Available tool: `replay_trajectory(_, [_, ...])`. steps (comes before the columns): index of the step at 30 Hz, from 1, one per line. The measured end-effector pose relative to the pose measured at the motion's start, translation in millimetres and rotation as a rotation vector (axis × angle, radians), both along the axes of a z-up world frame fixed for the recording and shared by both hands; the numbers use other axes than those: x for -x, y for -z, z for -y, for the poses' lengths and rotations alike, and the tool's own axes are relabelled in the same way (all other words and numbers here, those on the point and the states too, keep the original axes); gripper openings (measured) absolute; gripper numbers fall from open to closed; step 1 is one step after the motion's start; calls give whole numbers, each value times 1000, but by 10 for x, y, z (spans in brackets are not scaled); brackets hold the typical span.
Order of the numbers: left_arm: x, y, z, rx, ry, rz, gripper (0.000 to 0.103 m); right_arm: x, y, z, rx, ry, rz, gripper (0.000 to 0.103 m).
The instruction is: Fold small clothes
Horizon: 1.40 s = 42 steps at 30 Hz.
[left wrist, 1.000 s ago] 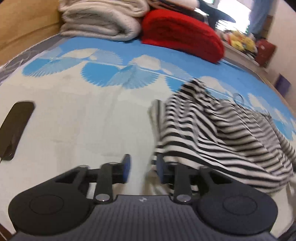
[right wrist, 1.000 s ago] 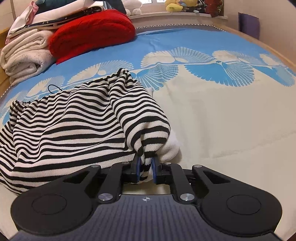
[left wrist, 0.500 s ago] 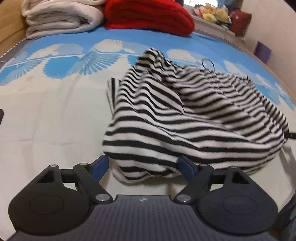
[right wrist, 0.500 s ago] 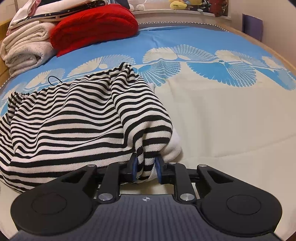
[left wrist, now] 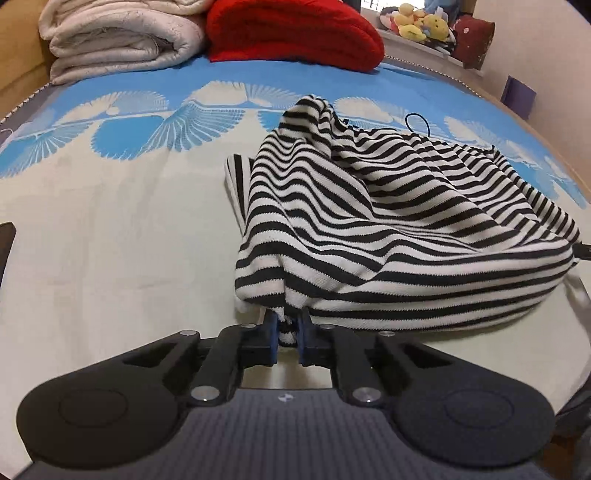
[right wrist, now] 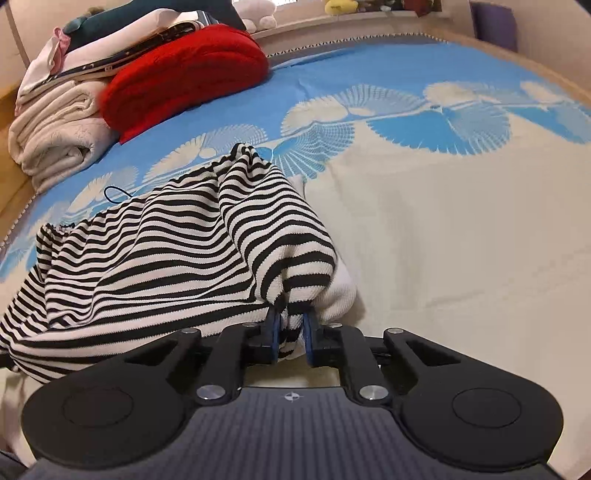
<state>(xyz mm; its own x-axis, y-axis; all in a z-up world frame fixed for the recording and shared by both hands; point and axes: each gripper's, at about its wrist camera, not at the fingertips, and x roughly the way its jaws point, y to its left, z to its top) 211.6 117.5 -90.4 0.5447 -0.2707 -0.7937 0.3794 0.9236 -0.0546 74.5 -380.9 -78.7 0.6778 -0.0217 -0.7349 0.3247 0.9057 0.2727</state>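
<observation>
A: Jaws first, left wrist view. Left gripper [left wrist: 287, 329] closing right now, blue pads pinched on a near-edge bunch of the striped garment [left wrist: 388, 229]. Cloth clearly between the pads, no gap visible.

B: Where's the garment sitting?

A: Heaped on the bedspread [left wrist: 110, 229], cream zone, far side reaching the blue fan print. Crumpled, not flat yet. Thin dark loop [left wrist: 417, 123], maybe a hair tie, just behind it. Red knit [left wrist: 291, 33] and white folded blanket [left wrist: 122, 37] stacked well apart at the bed's far end, soft toys [left wrist: 421, 24] on the ledge beyond.

B: Right wrist view?

A: Right gripper [right wrist: 290, 338] also closing, clenched on the opposite near corner of the same striped garment [right wrist: 184, 251]. Stripes bunch straight into the pads; a white lining or hem bulges just beside the right-hand pad. Same bedspread [right wrist: 443, 240], same red knit [right wrist: 188, 74], white blanket [right wrist: 51, 133], plus other clothes piled on top, details too small to tell.

B: So which step?

A: Looks like the very start of 1 fold: 2 corners secured, nothing laid out. Prob. grab-and-spread stage, not the fold proper.

B: Next move needs?

A: Likely lift both corners together, pull apart to tension the edge, shake or drag so the body drops flat on the cream area. Needs firm pinch on both sides, even height, and enough clearance from the hair tie so it doesn't snag. Can't tell yet whether each pinch holds 1 layer or 2; worth checking on lift.
</observation>
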Motion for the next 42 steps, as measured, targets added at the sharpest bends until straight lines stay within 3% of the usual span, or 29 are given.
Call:
replay_trajectory(3, [7, 73, 13, -50, 17, -4, 4, -26, 36, -56, 32, -17, -26, 12])
replay_trajectory(6, [-68, 184, -75, -175, -79, -18, 0, -122, 162, -149, 99, -36, -115, 16])
replay_trajectory(8, [-77, 105, -179, -117, -95, -27, 2, -147, 178, -222, 150, -62, -133, 29])
replay_trajectory(9, [-59, 15, -227, -64, -102, -10, 10, -123, 134, -240, 167, -58, -119, 46])
replay_trajectory(10, [-46, -76, -258, -26, -111, 8, 32, -67, 56, -244, 173, -48, -90, 61])
replay_trajectory(11, [-41, -178, -282, 7, -128, 38, 45, 13, -35, -231, 167, -37, -45, 66])
replay_trajectory(12, [-43, -262, -292, 34, -152, 68, 72, 84, -124, -207, 155, -23, 2, 70])
replay_trajectory(13, [-78, -351, -280, 58, -177, 96, 87, 137, -217, -167, 132, 0, 46, 71])
replay_trajectory(17, [-548, -568, 77, 79, -154, 121, 88, -141, -486, -29, 1, 45, 158, 65])
replay_trajectory(20, [-1030, -524, 458, 52, -99, 125, 87, -693, -559, -140, 56, -18, 171, 41])
replay_trajectory(22, [-1318, -387, 670, 39, -91, 103, 76, -1102, -496, -233, 104, -74, 153, 24])
replay_trajectory(24, [-1593, -210, 782, 65, -98, 47, 72, -1448, -359, -271, 85, -121, 127, 20])
replay_trajectory(29, [-2158, 233, 779, 55, -199, -39, 75, -2111, 48, -257, 74, -110, 70, 20])
replay_trajectory(33, [-2328, 454, 640, 83, -268, -80, 89, -2371, 364, -135, 11, -73, 42, 17])
replay_trajectory(37, [-2324, 412, 644, 81, -298, -88, 91, -2347, 292, -213, 59, -84, 47, 18])
replay_trajectory(39, [-2236, 265, 623, 97, -305, -94, 91, -2286, 130, -244, 67, -75, 44, 25])
replay_trajectory(41, [-2093, 67, 629, 77, -306, -60, 92, -2149, -101, -320, 76, -61, 54, 43])
replay_trajectory(42, [-1995, -26, 644, 54, -309, -43, 94, -2067, -218, -374, 80, -54, 50, 56])
